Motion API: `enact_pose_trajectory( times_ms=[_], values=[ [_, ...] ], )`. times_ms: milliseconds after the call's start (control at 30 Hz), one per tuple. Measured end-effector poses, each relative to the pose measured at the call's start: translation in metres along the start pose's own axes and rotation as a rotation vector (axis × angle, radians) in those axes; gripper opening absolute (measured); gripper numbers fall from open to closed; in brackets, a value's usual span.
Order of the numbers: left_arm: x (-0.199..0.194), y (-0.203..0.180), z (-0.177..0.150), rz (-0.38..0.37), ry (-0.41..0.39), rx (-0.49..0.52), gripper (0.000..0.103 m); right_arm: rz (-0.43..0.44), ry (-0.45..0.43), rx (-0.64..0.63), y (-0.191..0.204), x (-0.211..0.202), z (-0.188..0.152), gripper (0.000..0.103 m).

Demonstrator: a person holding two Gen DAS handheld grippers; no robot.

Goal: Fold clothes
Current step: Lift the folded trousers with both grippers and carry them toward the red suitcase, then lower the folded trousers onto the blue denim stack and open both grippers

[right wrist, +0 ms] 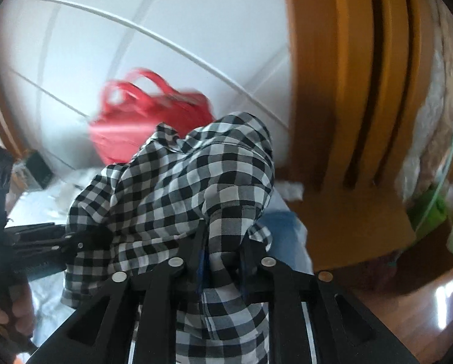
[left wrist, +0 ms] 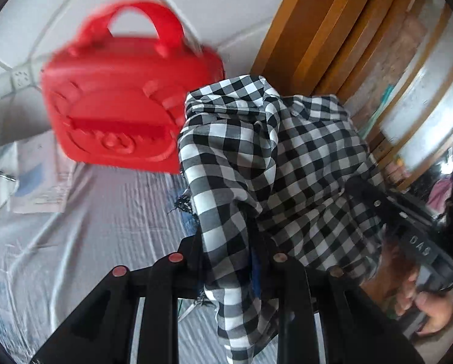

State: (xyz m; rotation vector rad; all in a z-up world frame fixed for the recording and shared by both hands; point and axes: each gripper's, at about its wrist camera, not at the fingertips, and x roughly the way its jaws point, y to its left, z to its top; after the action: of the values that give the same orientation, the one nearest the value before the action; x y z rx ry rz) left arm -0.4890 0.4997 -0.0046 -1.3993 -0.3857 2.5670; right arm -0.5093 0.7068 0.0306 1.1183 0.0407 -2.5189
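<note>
Left claw [left wrist: 229,242] pinching a bunched black-and-white checked shirt [left wrist: 275,157], right claw [right wrist: 223,242] pinching the same shirt [right wrist: 177,182], cloth lifted above the sheeted bed [left wrist: 105,212], red bag [left wrist: 120,97] at ten o'clock of the shirt, wooden door frame [right wrist: 353,91] at two o'clock

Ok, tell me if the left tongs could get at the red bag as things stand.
Probably not yet: the left tongs are shut on the checked shirt, which hangs beside the red bag. They would need to drop the shirt first.
</note>
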Motion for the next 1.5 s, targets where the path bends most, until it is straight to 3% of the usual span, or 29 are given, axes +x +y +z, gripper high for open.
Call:
enact_pose_trajectory(
  times_ms=[67,100,133,167,200,233,300,400,467,567,700,800,967,1200,1500],
  values=[
    [0.047,-0.003,-0.007,0.074,0.086,0.006,0.026,-0.031,0.071,0.043,-0.026,0.034,-0.012,0.035],
    [0.062,-0.001,-0.011,0.111,0.115,0.011,0.033,-0.047,0.101,0.068,-0.037,0.050,-0.020,0.044],
    [0.076,0.001,-0.015,0.150,0.141,0.018,0.044,-0.063,0.130,0.093,-0.047,0.065,-0.028,0.054],
    [0.090,0.003,-0.020,0.189,0.166,0.026,0.054,-0.079,0.160,0.118,-0.057,0.080,-0.036,0.057],
    [0.103,0.005,-0.025,0.229,0.192,0.033,0.075,-0.081,0.192,0.144,-0.065,0.093,-0.043,0.060],
    [0.109,0.007,-0.027,0.265,0.189,0.043,0.094,-0.071,0.212,0.165,-0.072,0.103,-0.051,0.072],
    [0.108,0.010,-0.028,0.286,0.175,0.056,0.103,-0.057,0.218,0.205,-0.079,0.109,-0.060,0.087],
    [0.095,0.013,-0.025,0.240,0.168,0.050,0.103,-0.030,0.215,0.272,-0.091,0.105,-0.064,0.093],
    [0.075,0.010,-0.024,0.226,0.129,0.066,0.103,-0.029,0.169,0.274,-0.088,0.083,-0.062,0.094],
    [0.044,-0.003,-0.029,0.182,0.072,0.094,0.103,-0.036,0.087,0.235,-0.073,0.042,-0.062,0.103],
    [0.009,-0.021,-0.044,0.147,0.015,0.140,0.103,-0.045,0.028,0.177,-0.053,0.002,-0.067,0.103],
    [-0.016,-0.034,-0.054,0.163,-0.059,0.170,0.103,-0.043,0.024,0.143,-0.037,-0.017,-0.083,0.103],
    [-0.036,-0.042,-0.065,0.111,-0.100,0.188,0.103,-0.053,0.060,0.104,-0.017,-0.026,-0.113,0.103],
    [-0.027,-0.048,-0.074,0.157,-0.038,0.209,0.103,-0.062,0.096,0.089,0.002,-0.032,-0.140,0.103],
    [-0.027,-0.053,-0.078,0.148,-0.001,0.227,0.103,-0.055,0.093,0.099,0.007,-0.032,-0.138,0.103]
  ],
)
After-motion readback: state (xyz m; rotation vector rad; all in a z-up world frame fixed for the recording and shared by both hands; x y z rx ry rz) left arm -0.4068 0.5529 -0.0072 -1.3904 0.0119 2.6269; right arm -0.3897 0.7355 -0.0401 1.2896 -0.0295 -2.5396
